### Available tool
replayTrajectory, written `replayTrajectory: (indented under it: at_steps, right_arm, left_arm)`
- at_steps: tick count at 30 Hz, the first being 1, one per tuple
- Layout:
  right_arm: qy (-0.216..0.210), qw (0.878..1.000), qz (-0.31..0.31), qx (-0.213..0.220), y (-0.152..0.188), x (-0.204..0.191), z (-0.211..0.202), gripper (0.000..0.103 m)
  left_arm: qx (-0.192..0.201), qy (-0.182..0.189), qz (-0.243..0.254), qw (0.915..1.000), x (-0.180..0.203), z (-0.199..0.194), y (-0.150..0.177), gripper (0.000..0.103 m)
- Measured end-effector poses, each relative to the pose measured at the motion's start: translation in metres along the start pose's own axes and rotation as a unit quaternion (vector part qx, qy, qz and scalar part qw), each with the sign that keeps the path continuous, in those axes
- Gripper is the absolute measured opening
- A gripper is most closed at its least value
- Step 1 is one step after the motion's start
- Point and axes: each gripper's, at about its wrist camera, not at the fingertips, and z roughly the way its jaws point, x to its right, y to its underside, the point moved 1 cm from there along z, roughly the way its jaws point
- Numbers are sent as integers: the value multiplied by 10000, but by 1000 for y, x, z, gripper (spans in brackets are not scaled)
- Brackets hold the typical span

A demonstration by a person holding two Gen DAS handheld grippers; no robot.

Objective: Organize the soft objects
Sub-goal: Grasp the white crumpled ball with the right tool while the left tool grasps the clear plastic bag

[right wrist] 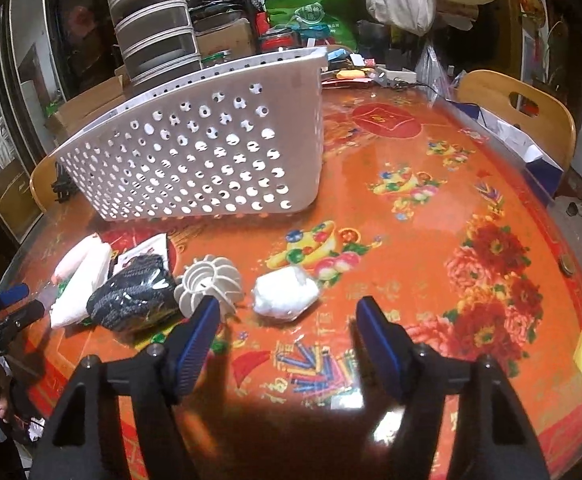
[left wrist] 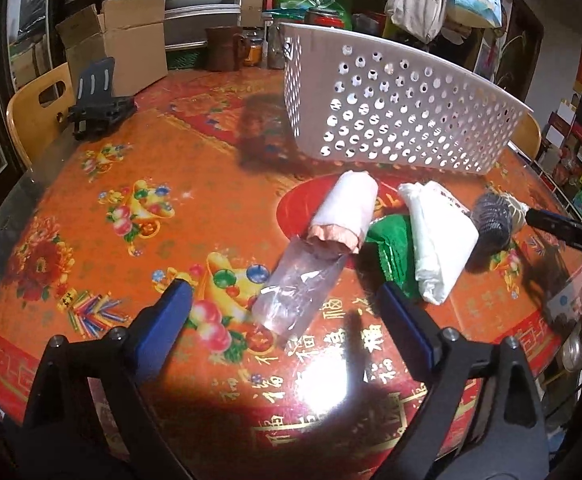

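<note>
A white perforated basket [left wrist: 395, 112] stands on the red patterned table; it also shows in the right wrist view [right wrist: 195, 152]. In front of it lie a pink-white roll in a clear sleeve [left wrist: 343, 216], a green cloth [left wrist: 395, 248], a white folded bag [left wrist: 439, 240] and a grey scourer [left wrist: 491, 220]. My left gripper [left wrist: 287, 300] is open just short of the clear sleeve. My right gripper [right wrist: 287, 316] is open, close to a white wrapped bundle [right wrist: 285, 294]. A dark knitted item in plastic [right wrist: 139, 292] and a white ribbed disc [right wrist: 211, 284] lie to its left.
A black stand [left wrist: 99, 100] and cardboard boxes [left wrist: 119, 48] sit at the table's far left. Wooden chairs [right wrist: 519, 108] stand round the table. Jars and bags crowd the back edge. The other gripper's tip [left wrist: 563, 228] shows at the right.
</note>
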Motion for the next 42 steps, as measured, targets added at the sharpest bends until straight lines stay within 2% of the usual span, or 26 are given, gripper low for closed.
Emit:
replayTrajectory:
  at_steps: [2, 3, 6, 8, 17, 25, 29, 42]
  right_arm:
    - [33, 10000, -18, -1, -3, 0, 1, 67]
    - [33, 10000, -12, 4, -3, 0, 1, 62]
    - [24, 10000, 13, -50, -4, 2, 4, 50]
    - [-22, 9999, 59, -93, -3, 3, 6, 48]
    - [86, 9997, -117, -218, -6, -3, 17, 47]
    - [125, 9996, -155, -203, -5, -2, 18, 42]
    - [114, 9996, -141, -199, -4, -2, 17, 41]
    - [8, 10000, -92, -4, -3, 0, 1, 40]
  left_arm:
    - [-30, 9, 23, 10000, 1, 3, 1, 88]
    - [-36, 17, 26, 10000, 1, 3, 1, 85]
    - [-33, 28, 31, 10000, 1, 4, 2, 84]
    - [-22, 25, 34, 10000, 1, 4, 2, 84]
    - [-1, -29, 141, 9999, 6, 4, 4, 82]
    - [49, -97, 289, 9995, 13, 3, 2, 58]
    - [89, -76, 359, 9993, 17, 2, 2, 39]
    - [508, -94, 436, 9977, 19, -27, 1, 38]
